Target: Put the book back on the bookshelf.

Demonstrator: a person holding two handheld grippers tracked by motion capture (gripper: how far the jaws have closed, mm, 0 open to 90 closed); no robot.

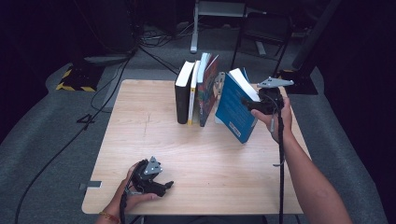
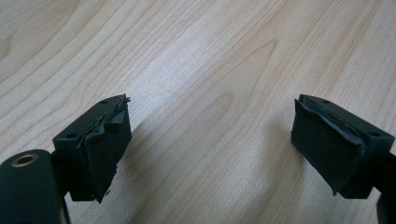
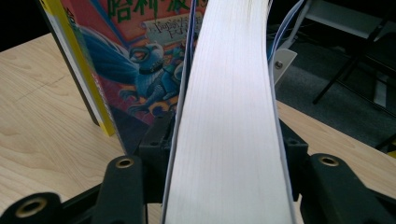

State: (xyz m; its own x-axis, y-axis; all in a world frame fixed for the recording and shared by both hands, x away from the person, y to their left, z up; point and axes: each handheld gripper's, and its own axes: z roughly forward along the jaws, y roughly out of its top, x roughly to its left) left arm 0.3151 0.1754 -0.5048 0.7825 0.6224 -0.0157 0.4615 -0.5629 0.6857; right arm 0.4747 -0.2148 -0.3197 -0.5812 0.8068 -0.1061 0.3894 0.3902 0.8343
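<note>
A thick blue book point(image 1: 233, 109) stands tilted on the wooden table point(image 1: 140, 140), its top leaning right, away from a row of upright books. My right gripper point(image 1: 250, 105) is shut on it, one jaw against each cover. In the right gripper view the white page edge of the blue book point(image 3: 229, 116) runs up between the jaws of my right gripper point(image 3: 224, 140). My left gripper point(image 1: 166, 185) rests at the front left of the table. Its jaws point(image 2: 210, 140) stand wide open over bare wood with nothing between them.
The row holds a black book point(image 1: 183, 95), a white and yellow book point(image 1: 193, 93) and a colourful illustrated book point(image 1: 208, 91) point(image 3: 140, 70). A metal bookend point(image 1: 219, 84) point(image 3: 285, 60) stands behind the blue book. Cables and stands lie on the floor beyond the table.
</note>
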